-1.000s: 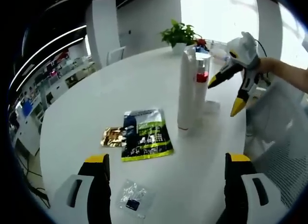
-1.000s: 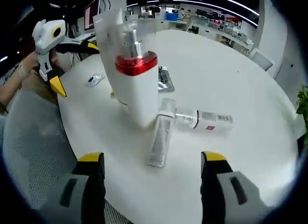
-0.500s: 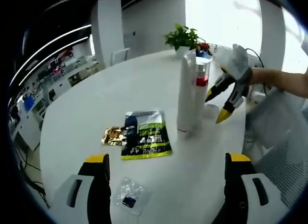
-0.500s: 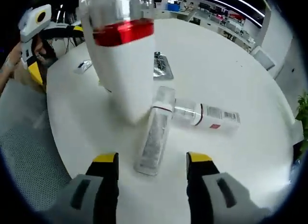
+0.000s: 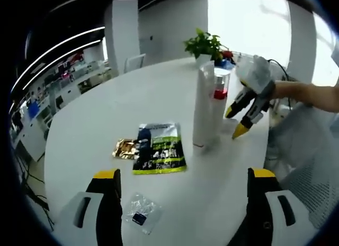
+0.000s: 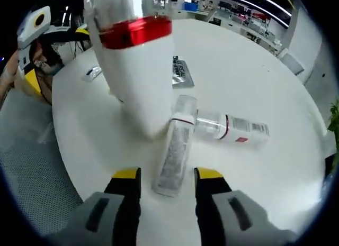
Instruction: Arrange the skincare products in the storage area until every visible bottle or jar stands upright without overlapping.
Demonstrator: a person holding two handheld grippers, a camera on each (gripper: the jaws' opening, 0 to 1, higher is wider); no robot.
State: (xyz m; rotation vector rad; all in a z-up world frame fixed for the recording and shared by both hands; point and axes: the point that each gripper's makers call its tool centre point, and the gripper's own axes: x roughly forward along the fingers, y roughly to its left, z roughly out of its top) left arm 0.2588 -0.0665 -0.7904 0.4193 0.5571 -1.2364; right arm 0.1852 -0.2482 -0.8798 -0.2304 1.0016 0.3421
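While near table edge [image 6: 79, 166] | right gripper [image 6: 168, 176] straddles tube [image 6: 174, 160]

We are holding two matching grippers. In the left gripper view, the left gripper [image 5: 183, 203] is showing two black jaws capped with yellow tips, each backed by a pale grey block with a dark slot. The right gripper [image 5: 239, 121], seen there from outside, is showing a rounded white body, black jaw arms and pointed yellow fingertips [image 5: 239, 131], with a thin dark cable trailing behind it and a bare forearm [image 5: 312, 93] following, no sleeve in sight. In the right gripper view, the same black jaws with yellow tips and grey slotted blocks are rising from the bottom, and the left gripper's white body is bearing a yellow-ringed round mark.
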